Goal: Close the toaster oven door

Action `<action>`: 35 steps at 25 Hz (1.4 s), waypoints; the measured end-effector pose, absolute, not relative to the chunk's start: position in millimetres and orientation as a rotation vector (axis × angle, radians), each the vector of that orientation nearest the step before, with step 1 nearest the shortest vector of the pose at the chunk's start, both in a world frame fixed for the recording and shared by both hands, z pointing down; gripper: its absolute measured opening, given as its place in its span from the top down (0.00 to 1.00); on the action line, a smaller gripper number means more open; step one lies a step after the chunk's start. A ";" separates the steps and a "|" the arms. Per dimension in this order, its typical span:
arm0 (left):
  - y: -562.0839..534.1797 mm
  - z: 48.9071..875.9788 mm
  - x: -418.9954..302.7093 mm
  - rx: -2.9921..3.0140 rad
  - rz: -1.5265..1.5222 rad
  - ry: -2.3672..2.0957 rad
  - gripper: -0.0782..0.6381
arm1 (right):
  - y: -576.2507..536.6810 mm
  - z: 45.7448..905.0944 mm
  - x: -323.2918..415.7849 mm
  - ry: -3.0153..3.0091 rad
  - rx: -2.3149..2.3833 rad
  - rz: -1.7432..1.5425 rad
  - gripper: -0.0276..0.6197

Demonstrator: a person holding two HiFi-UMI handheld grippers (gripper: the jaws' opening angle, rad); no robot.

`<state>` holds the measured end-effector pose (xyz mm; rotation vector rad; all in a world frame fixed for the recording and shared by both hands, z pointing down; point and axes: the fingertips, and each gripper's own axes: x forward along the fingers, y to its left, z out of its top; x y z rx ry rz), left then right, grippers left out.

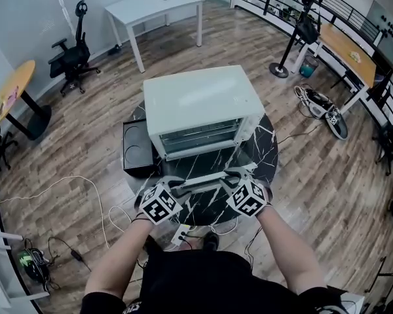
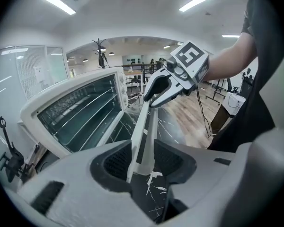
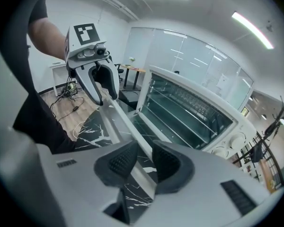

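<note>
So the toaster oven is sitting in the middle of a round table, which is black stone-look with white veins running through it. The oven is a boxy white thing with a smooth flat top, and its door is hanging wide open, lying nearly flat out toward the person. It's a glass panel in a white frame. Thin wire rack bars are showing inside the cavity, and round white knobs are sitting along the control end.

The left gripper is clamping the door's front edge near its left end, with the ribbed dark pads pressing on either side of the white strip. The right gripper is doing the same near the right end, pads squeezing that edge.

A shallow black tray is lying on the table just beside the oven's left side, apart from the door. A white cable is snaking over the wood-plank floor. A white desk and a black office chair are standing well behind.
</note>
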<state>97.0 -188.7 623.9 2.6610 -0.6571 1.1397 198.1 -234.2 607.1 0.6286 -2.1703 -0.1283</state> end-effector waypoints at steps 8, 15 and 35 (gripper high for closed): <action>-194.7 606.4 91.9 2.699 1.154 -0.652 0.67 | -246.6 595.0 194.0 -2.167 0.669 -0.142 0.79; -199.1 599.3 86.3 2.720 1.166 -0.624 0.68 | -253.2 588.1 191.5 -2.160 0.680 -0.148 0.78; -237.3 595.4 77.0 2.754 1.303 -0.654 0.77 | -277.5 569.0 184.6 -2.146 0.685 -0.179 0.78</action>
